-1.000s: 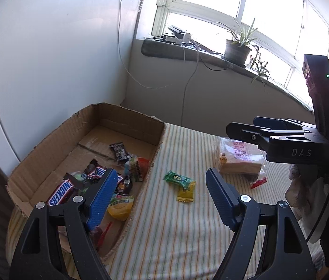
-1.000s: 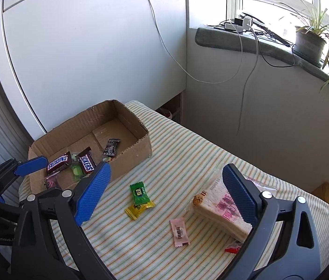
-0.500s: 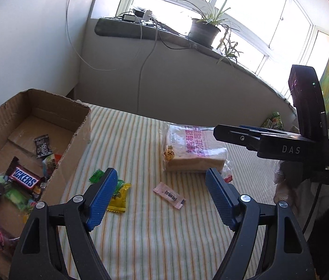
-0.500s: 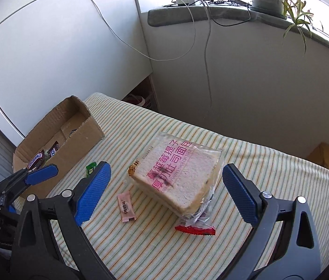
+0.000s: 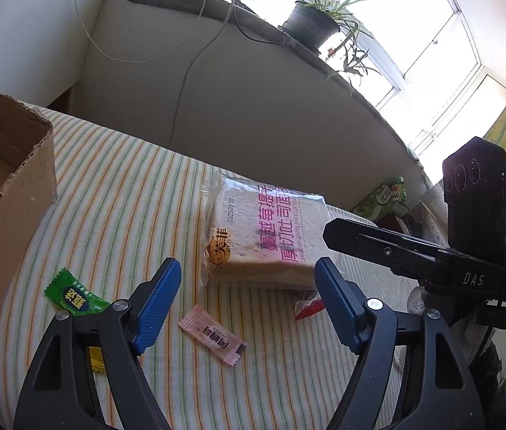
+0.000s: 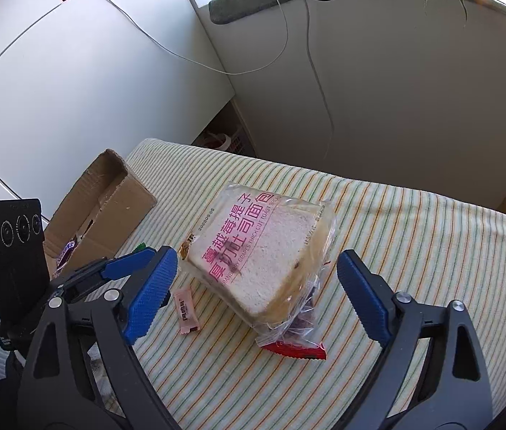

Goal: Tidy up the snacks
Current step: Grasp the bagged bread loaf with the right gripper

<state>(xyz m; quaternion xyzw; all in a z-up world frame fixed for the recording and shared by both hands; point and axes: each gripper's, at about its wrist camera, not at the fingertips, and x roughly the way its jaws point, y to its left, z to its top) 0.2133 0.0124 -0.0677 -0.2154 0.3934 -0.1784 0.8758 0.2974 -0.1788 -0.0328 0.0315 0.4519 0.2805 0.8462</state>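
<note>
Both tongs, left (image 5: 246,299) and right (image 6: 253,286), spread wide, empty, flanking bagged toast (image 6: 263,251). Likely light, squashy, slick film. Best gripped gently across crust edges.

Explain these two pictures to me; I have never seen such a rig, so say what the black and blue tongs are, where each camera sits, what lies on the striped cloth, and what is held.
There is no robot arm. A person holds one two-finger gripper in each hand, and each gripper carries a fisheye camera that looks forward along its fingers. One picture comes from the left gripper, the other from the right gripper. Each also shows in the other's picture.

On the striped cloth lie a bread pack, a pink sachet, a green candy, part of a yellow wrapper and a red wrapper at the bread pack's near edge. A cardboard box on the left holds more snacks.

Both grippers are open and hold nothing. Both point toward the bread pack.
</note>
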